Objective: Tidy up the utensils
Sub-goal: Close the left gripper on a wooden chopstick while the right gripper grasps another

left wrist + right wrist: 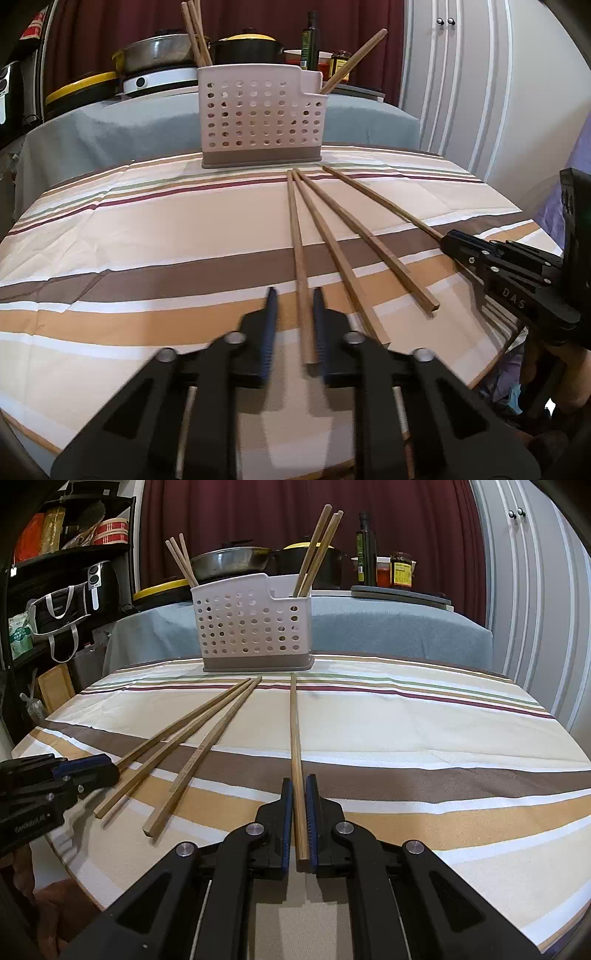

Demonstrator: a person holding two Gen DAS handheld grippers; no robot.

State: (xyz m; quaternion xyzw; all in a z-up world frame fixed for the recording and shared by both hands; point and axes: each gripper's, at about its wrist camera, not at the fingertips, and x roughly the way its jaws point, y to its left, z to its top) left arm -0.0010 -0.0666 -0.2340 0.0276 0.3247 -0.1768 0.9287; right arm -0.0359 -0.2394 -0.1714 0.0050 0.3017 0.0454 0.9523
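4 loose chopsticks on the striped cloth (147,221), thin ends gathered near the foot of the perforated caddy (255,118) at 12 o'clock, thick ends fanned back towards 6 o'clock. More chopsticks already upright in the caddy, some at its 9 o'clock end, some in the low compartment at its 3 o'clock end.

Left gripper (295,314) astride the thick end of the leftmost chopstick (297,240): blue pads apart, stick close to the 3 o'clock pad, a clear gap on the 9 o'clock side. Not yet pinched, and blurred. Long axis of that stick straight out along the fingers to 12 o'clock, tip just short of the caddy base.

Right gripper (300,812) narrowed onto the thick end of the rightmost chopstick (293,731), pads against both flanks as far as can be told. Same layout: stick along the fingers to 12 o'clock, caddy ahead at about 11 o'clock, low compartment the nearer opening.

2 middle chopsticks (332,251) between the grippers, untouched, nearer the left one.

Likely next: finish the left pinch, then lift each thick end and tip the sticks upright over the rim. Probably 1 risk worth watching: long sticks held at the very end, so prone to pivot in the pads.
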